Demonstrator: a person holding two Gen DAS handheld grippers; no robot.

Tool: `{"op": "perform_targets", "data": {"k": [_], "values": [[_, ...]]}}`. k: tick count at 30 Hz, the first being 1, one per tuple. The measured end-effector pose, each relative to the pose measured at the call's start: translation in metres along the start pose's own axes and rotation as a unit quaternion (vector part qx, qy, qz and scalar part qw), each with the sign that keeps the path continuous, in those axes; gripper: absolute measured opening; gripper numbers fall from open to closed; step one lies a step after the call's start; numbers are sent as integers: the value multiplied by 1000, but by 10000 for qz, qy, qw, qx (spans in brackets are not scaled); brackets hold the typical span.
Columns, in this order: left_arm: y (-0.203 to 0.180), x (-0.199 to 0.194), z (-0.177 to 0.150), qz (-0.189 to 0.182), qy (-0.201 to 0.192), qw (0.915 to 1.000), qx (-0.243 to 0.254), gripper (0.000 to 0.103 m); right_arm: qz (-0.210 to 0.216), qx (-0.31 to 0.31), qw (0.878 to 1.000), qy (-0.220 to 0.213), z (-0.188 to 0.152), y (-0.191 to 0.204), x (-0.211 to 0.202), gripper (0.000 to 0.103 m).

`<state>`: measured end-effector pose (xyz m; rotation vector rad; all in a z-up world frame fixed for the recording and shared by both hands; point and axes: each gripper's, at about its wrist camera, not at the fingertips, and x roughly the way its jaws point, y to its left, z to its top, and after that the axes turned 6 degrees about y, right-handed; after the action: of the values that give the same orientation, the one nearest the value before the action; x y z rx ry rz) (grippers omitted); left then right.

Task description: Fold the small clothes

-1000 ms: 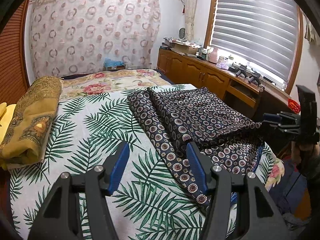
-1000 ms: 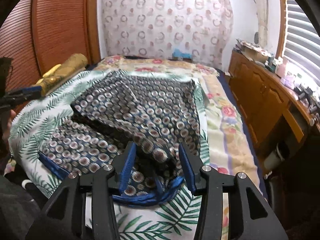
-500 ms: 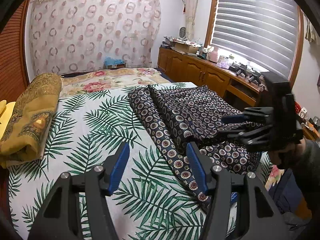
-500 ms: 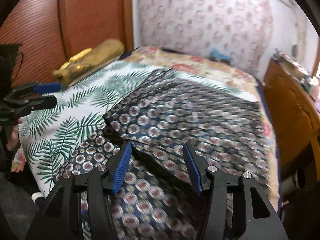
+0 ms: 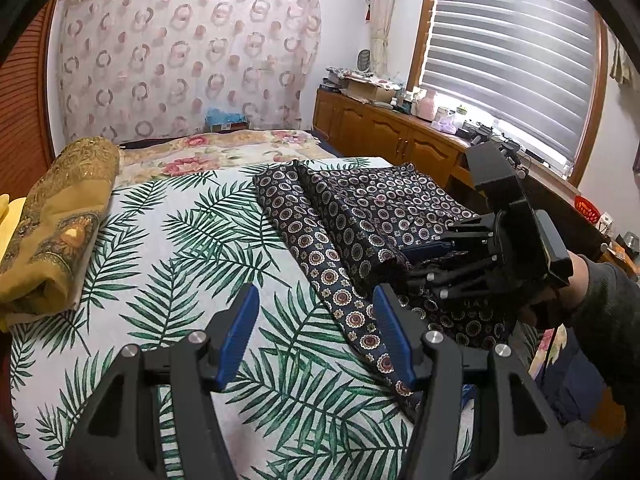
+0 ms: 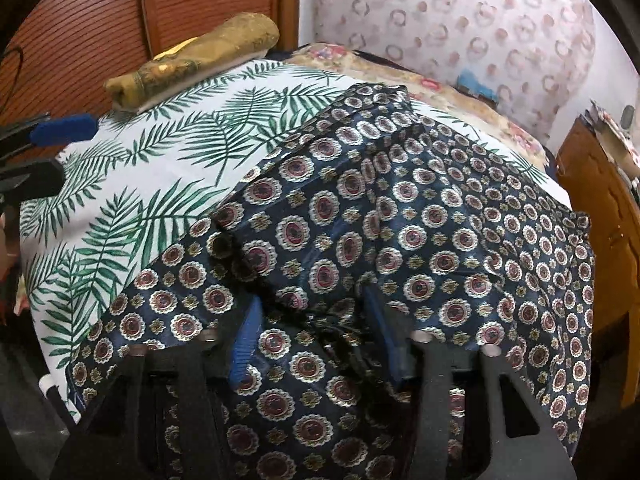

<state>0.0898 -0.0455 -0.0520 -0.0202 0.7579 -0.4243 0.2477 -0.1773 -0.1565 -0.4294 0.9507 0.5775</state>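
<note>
Since 1.0 s ago the right gripper [image 6: 316, 340] has pushed into the dark patterned garment [image 6: 400, 216] on the leaf-print bed [image 5: 180, 240]; fingers apart around a fold. Left gripper [image 5: 316, 336] spread, empty. Garment partly folded; further folds remain.

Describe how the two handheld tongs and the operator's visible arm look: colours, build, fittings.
Both the left tongs and right tongs have matte black angular frames, blue ribbed finger pads and silver pivot screws. The bare hand gripping the right one shows a dark grey sleeve.
</note>
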Motion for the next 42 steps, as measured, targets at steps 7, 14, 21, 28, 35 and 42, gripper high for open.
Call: {"op": "perform_targets", "data": {"k": [7, 14, 21, 28, 35, 42], "values": [[-1, 2, -2, -27, 36, 10000, 28, 58, -100, 70, 9995, -300, 2, -15, -18, 4], [-2, 4, -3, -54, 52, 10000, 27, 58, -515, 724, 9926, -826, 14, -67, -58, 4], [-5, 7, -3, -77, 96, 9999, 61, 58, -1225, 1411, 9796, -743, 20, -139, -60, 4], [-8, 11, -4, -97, 144, 9998, 91, 58, -1605, 1890, 9671, -563, 21, -175, -52, 9], [-11, 15, -6, -136, 208, 9996, 116, 58, -1919, 2188, 9543, -679, 15, -188, -66, 31], [-18, 27, -9, -199, 384, 9989, 191, 58, -1565, 1916, 9678, -454, 14, -179, -51, 45]]}}
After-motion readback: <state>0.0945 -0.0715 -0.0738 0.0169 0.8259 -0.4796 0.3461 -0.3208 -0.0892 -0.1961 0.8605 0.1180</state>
